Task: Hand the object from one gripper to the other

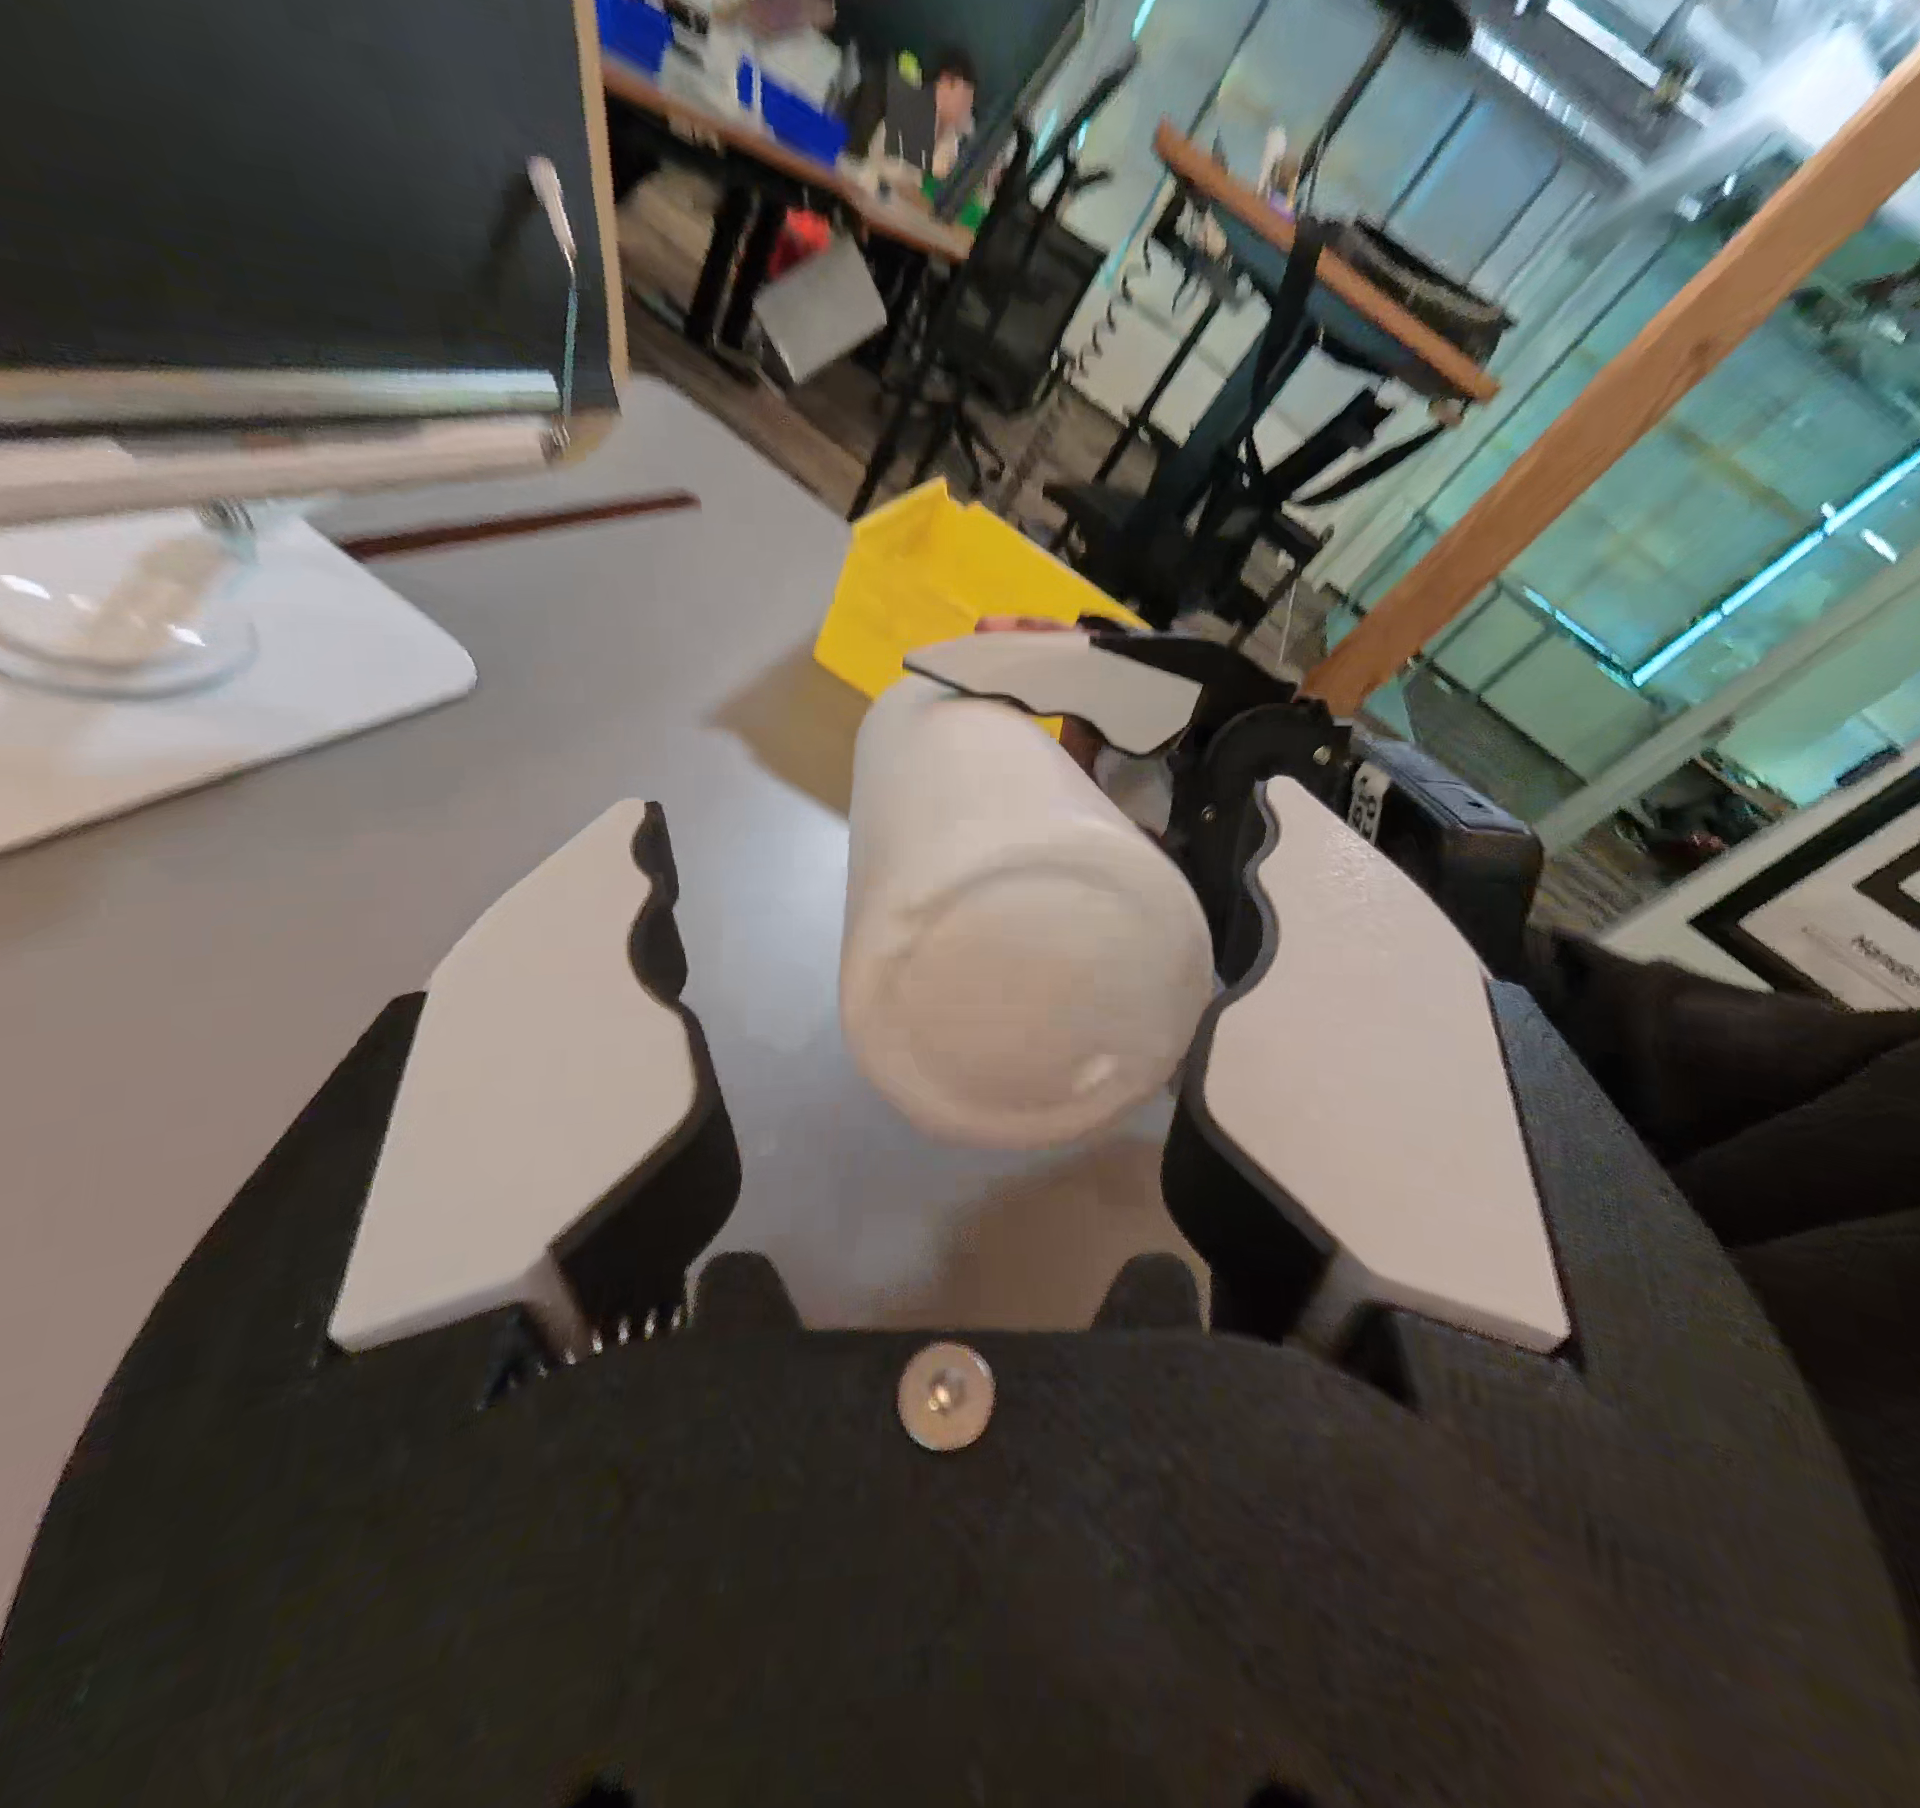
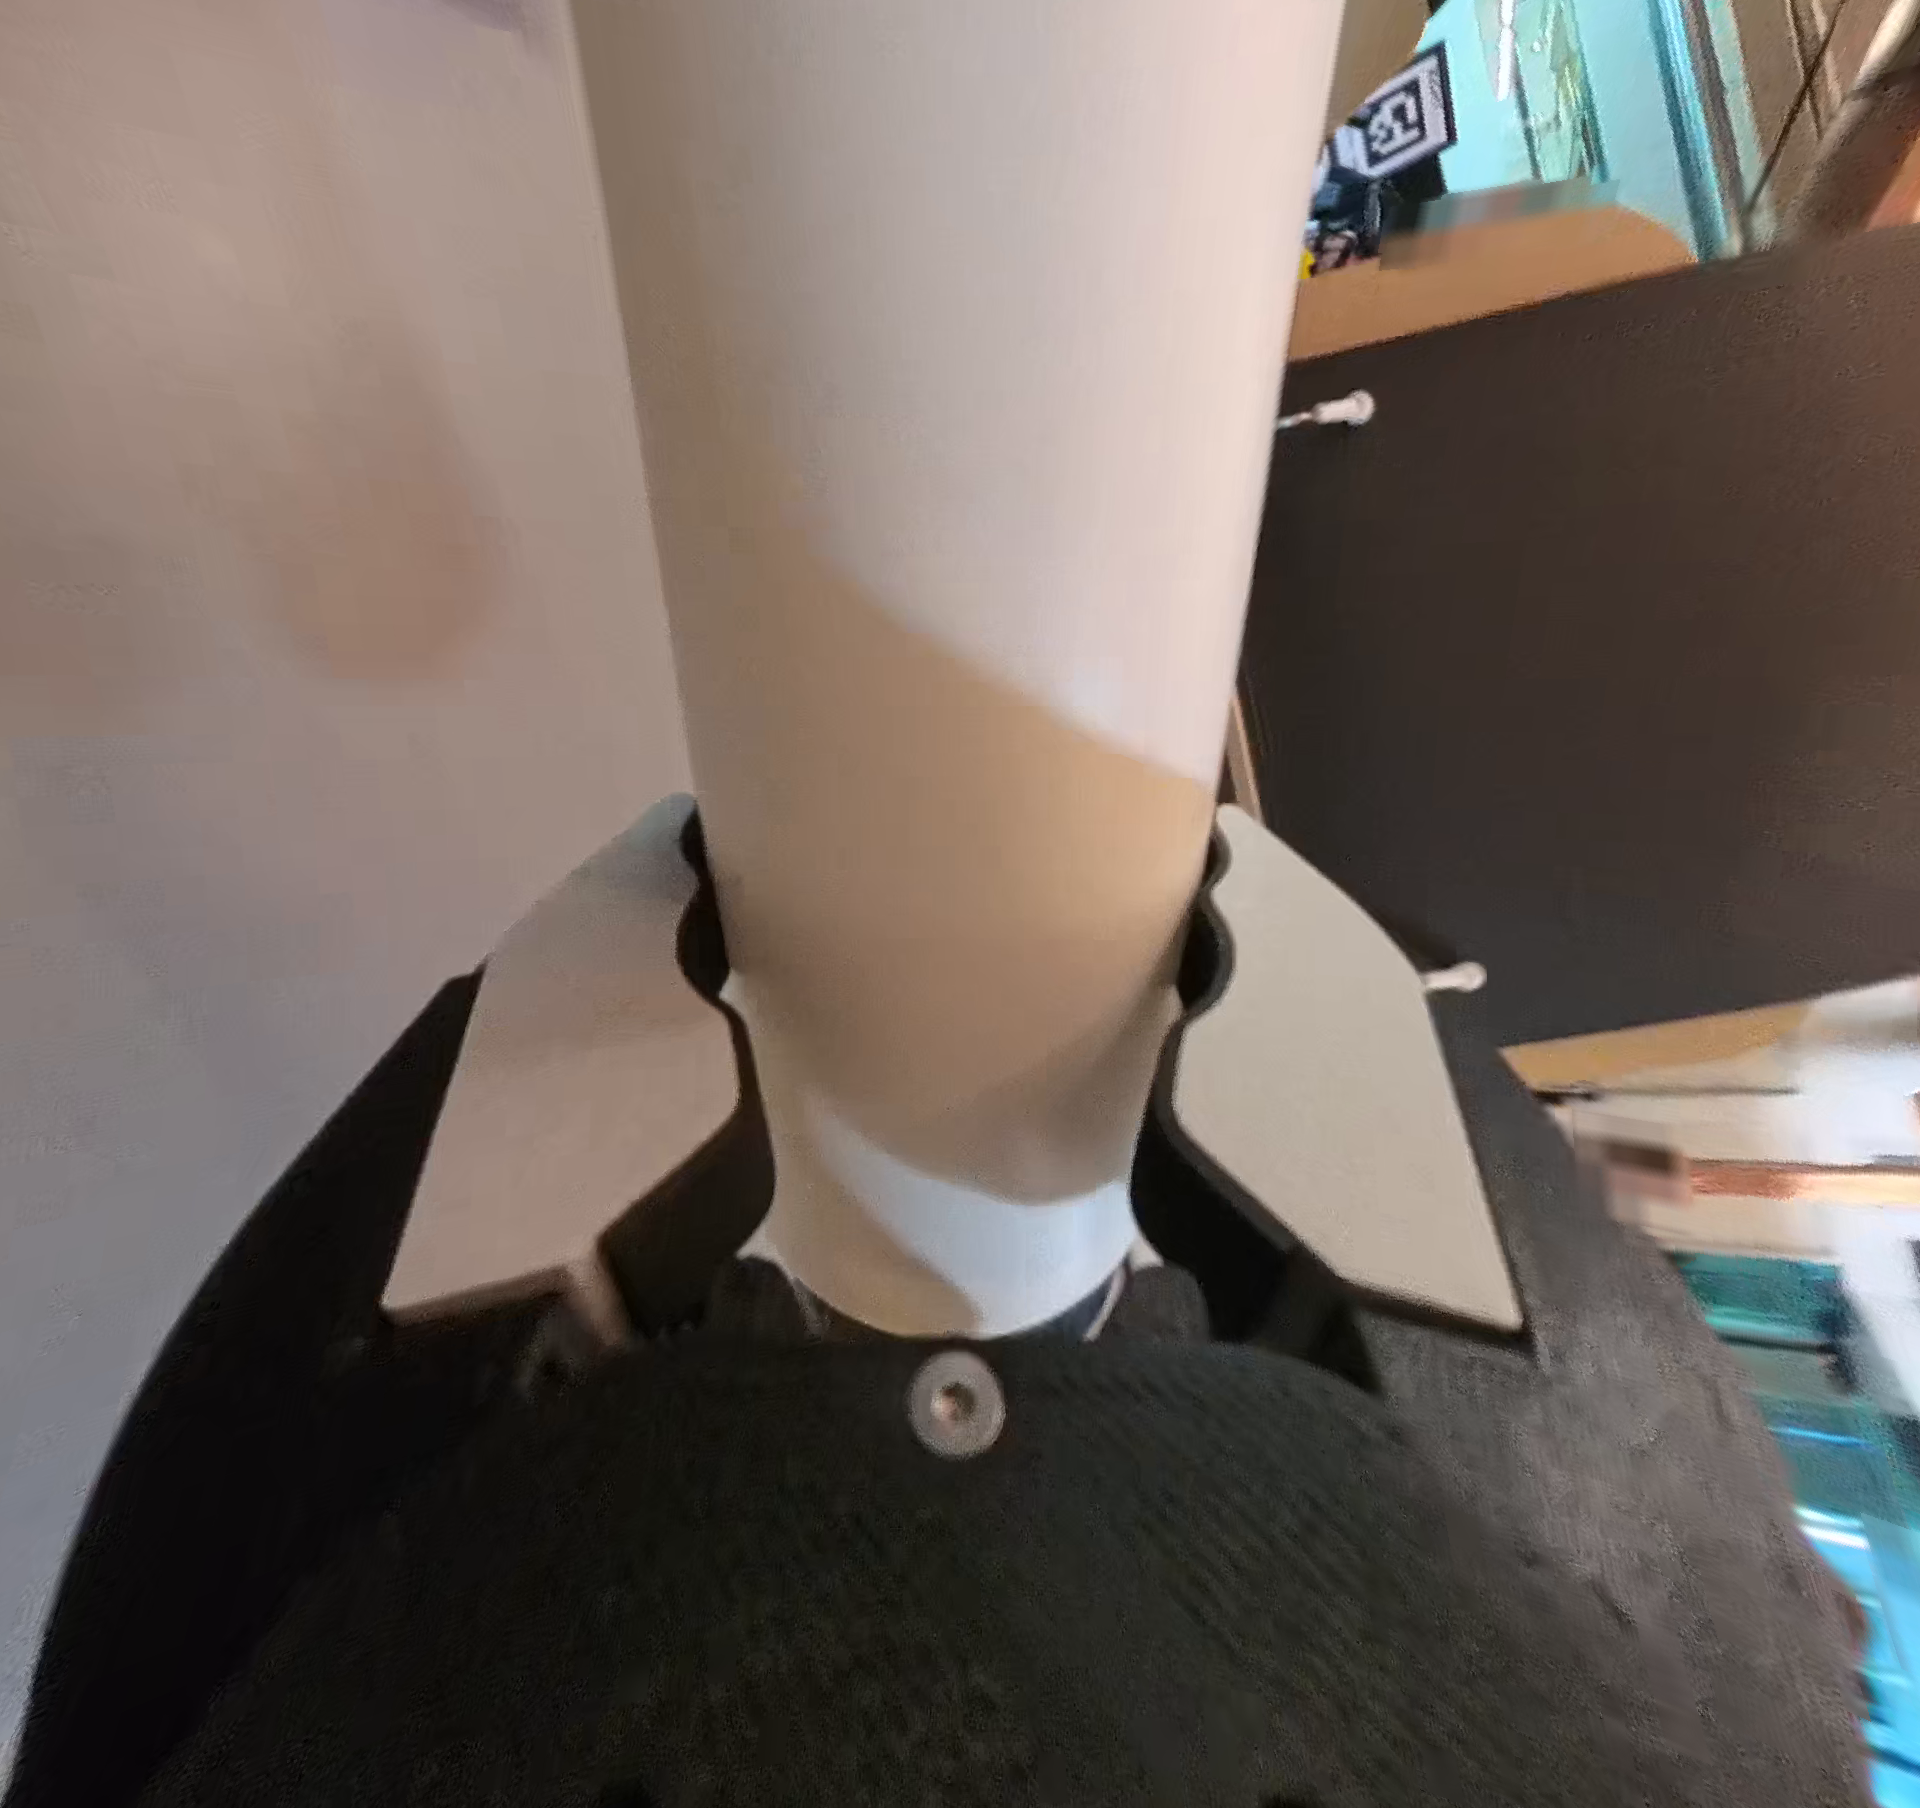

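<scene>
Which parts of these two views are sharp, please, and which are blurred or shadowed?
Left wrist view: the left gripper is crisp, while the white bottle is slightly soft and the room behind is motion-smeared and bowed by the wide lens. Right wrist view: the bottle is soft, with a diagonal shadow across its lower part.

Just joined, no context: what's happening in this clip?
A handover in mid-air. The right gripper is shut on a white bottle, holding it near its neck end. The bottle's base points into the open left gripper, whose fingers sit either side without closing yet. Below are a grey table and a yellow bin.
</scene>
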